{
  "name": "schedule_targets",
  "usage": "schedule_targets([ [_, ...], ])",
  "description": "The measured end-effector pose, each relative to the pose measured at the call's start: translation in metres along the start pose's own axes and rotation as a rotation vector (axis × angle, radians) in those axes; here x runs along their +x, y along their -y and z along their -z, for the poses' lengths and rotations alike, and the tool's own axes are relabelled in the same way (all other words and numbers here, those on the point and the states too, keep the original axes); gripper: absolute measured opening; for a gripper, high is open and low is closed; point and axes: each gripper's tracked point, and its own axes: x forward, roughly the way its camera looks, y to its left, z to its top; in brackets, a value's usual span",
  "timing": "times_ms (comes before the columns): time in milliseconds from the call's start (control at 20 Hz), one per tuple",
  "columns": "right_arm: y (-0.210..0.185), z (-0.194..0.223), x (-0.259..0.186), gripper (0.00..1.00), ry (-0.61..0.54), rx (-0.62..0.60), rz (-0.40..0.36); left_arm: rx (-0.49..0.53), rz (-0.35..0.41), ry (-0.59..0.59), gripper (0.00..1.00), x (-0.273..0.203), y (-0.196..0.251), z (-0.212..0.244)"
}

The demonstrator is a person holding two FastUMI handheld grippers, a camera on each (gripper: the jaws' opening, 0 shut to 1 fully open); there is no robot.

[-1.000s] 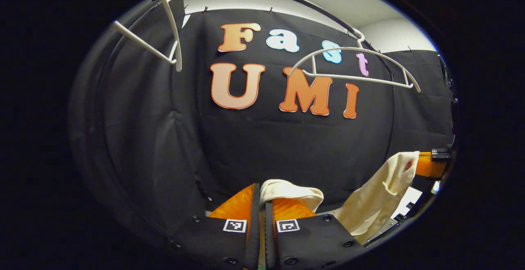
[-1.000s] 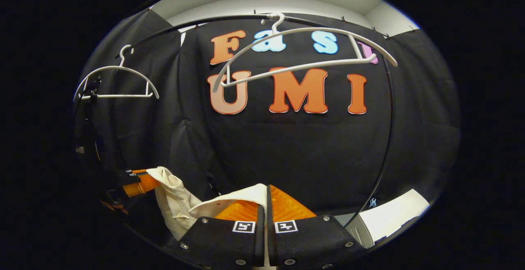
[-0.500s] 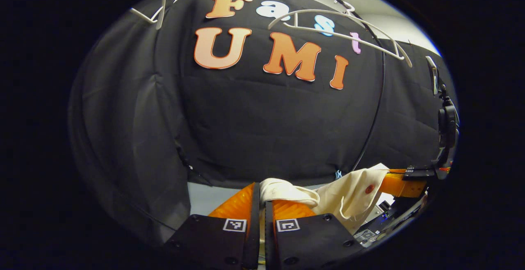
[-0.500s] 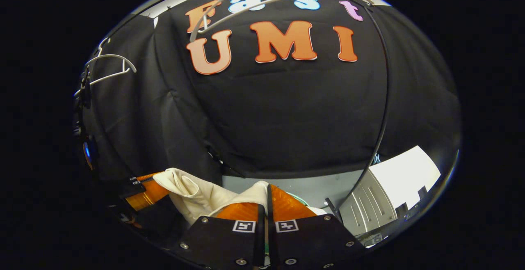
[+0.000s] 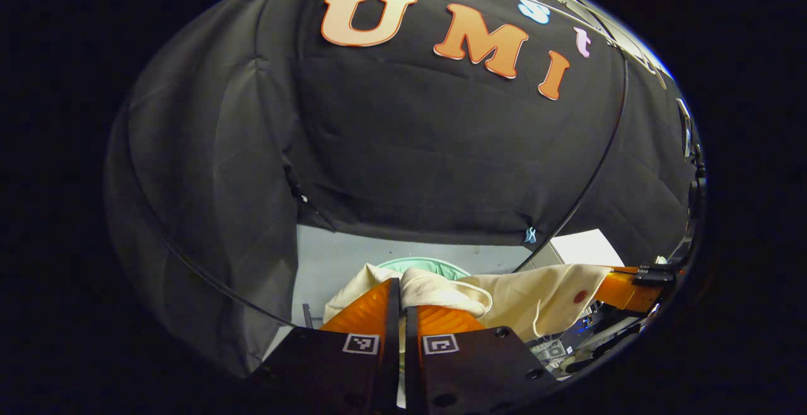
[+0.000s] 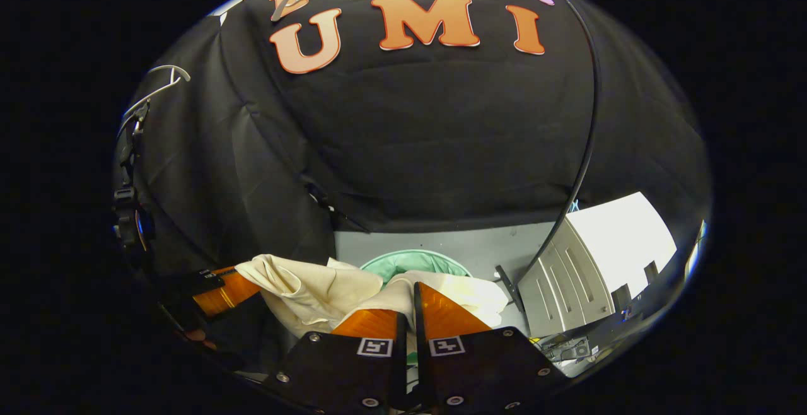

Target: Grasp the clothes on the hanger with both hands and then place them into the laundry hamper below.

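Observation:
A cream garment (image 5: 529,298) hangs stretched between my two grippers, low over the pale green laundry hamper (image 5: 429,265). In the left gripper view my left gripper (image 5: 401,295) is shut on a bunched edge of the cloth, and the right gripper (image 5: 624,289) holds the far end at the right. In the right gripper view my right gripper (image 6: 408,301) is shut on the garment (image 6: 315,286), with the left gripper (image 6: 227,289) at the lower left. The hamper (image 6: 403,260) sits on the grey floor just beyond the cloth. The cloth hides part of its rim.
Bare white hangers (image 6: 157,81) stay on the black rail (image 6: 589,137) overhead. A white cabinet (image 6: 586,263) stands to the right of the hamper. The booth's black cloth wall ends just above the floor behind the hamper.
Both grippers have come down with the garment. The hangers have slid to the top of both views, and the floor and green hamper have come into sight.

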Motion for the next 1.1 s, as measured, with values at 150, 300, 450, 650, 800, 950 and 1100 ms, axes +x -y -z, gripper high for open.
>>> schedule_targets([
  [150,0.003,0.009,0.006,0.10,-0.038,0.016,0.003,0.002,-0.024,-0.027,0.16,0.004,-0.006,0.008],
  [300,0.006,0.014,0.010,0.30,-0.065,0.058,0.002,0.000,-0.025,-0.053,0.27,0.009,-0.007,0.011],
  [450,0.007,0.013,0.017,0.56,-0.069,0.067,0.007,0.017,-0.032,-0.059,0.70,0.010,-0.009,0.011],
  [650,0.002,0.020,0.020,0.84,-0.090,0.057,0.000,0.023,-0.044,-0.074,0.95,0.015,-0.015,0.011],
  [800,0.000,0.024,0.021,0.93,-0.098,0.050,0.004,0.024,-0.043,-0.068,0.98,0.012,-0.017,0.010],
  [950,0.000,0.028,0.017,0.95,-0.101,0.059,0.015,0.026,-0.037,-0.048,0.95,0.007,-0.016,0.002],
  [1100,-0.003,0.023,0.007,0.95,-0.059,0.085,0.046,0.009,-0.011,0.004,0.98,-0.002,-0.017,-0.015],
])
